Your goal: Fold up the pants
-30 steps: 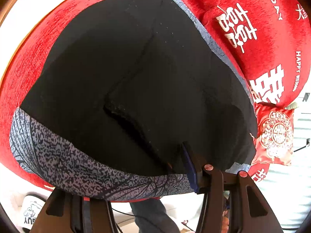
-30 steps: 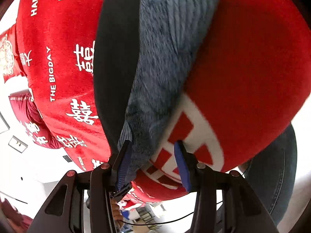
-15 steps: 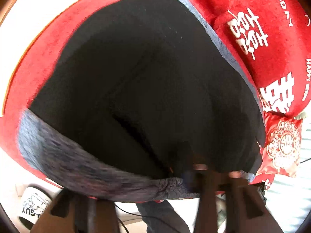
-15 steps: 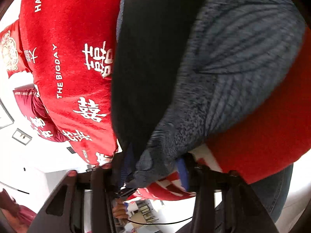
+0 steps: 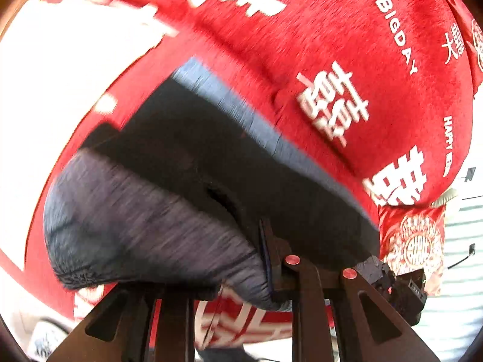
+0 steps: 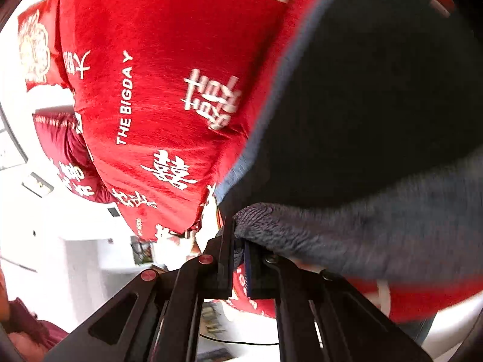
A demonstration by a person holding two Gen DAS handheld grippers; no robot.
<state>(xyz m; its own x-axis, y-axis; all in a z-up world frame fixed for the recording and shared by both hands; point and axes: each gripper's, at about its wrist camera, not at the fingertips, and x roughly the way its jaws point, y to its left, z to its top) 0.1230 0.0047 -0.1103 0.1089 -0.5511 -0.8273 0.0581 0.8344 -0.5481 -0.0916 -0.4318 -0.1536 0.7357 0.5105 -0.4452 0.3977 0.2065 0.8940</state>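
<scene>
Right, both grippers are pinched down on the pants (image 5: 211, 163), which lie on the red blanket (image 5: 347, 45). The left gripper (image 5: 270, 259) has its jaws pressed together on the grey patterned waistband (image 5: 145, 220) at one corner; the right gripper (image 6: 238, 241) is clamped on the same band's other corner, cloth bunched betw. its pads. Band looks raised off the blanket at both ends, sagging a bit in the middle, w/ the black body of the pants running away from both tools toward the far side of the bed.

So the relation that matters, imo: the held edge is the near end, and the garment's long axis points straight ahead of both grippers. Neither hand is clearly nearer; they share the edge abt evenly. Next move prob. carries that edge forward over the black part, both hands level so the fold lands square.
</scene>
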